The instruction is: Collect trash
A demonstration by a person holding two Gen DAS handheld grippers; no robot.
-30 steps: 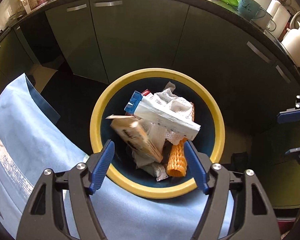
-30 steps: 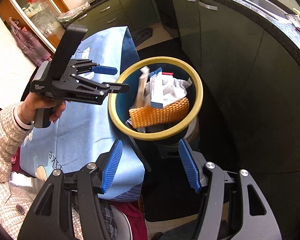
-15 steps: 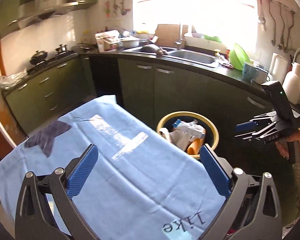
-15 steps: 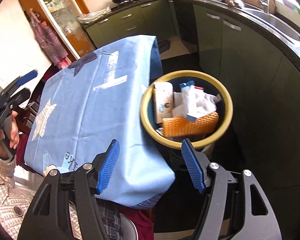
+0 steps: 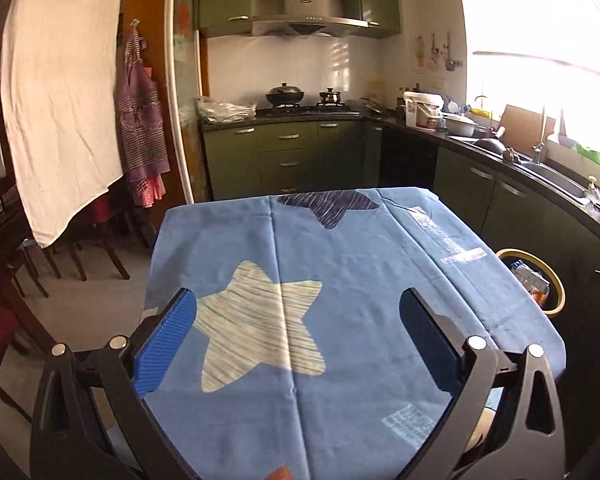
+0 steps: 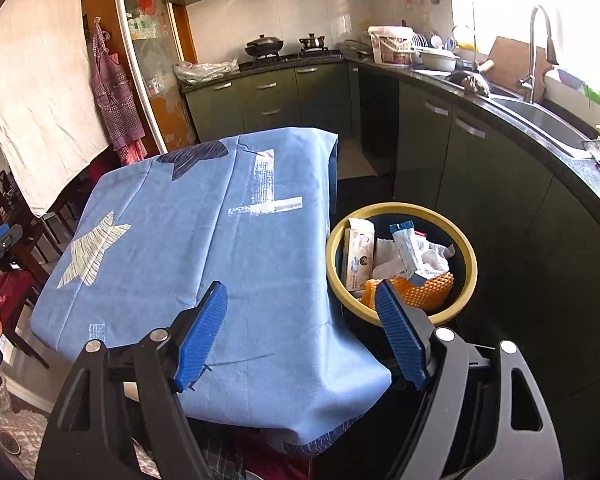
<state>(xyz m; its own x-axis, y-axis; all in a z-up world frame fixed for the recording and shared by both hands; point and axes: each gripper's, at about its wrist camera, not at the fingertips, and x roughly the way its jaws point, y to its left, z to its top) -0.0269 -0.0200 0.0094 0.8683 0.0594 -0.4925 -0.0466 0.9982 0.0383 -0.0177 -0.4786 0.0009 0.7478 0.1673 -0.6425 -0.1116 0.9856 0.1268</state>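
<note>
Yellow-rimmed bin (image 6: 470,276) holds trash, beyond right gripper (image 6: 300,332), gripper agape.

Table (image 5: 516,320) w/ blue star-print cloth (image 5: 340,264) on top.

— Where's my left wrist camera sitting?

— Low over the near edge of the blue cloth (image 5: 340,264), close to it, facing straight across toward the stove (image 5: 304,109) on the far wall. The bin (image 5: 556,280) only clips its right margin.

— And my right one?

— Higher, off the cloth's (image 6: 236,248) right corner, tilted down, with the bin (image 6: 470,260) near and nearly centred. Both views share the cloth, the bin, the stove (image 6: 288,54) wall and the sink (image 6: 540,116) side.
</note>
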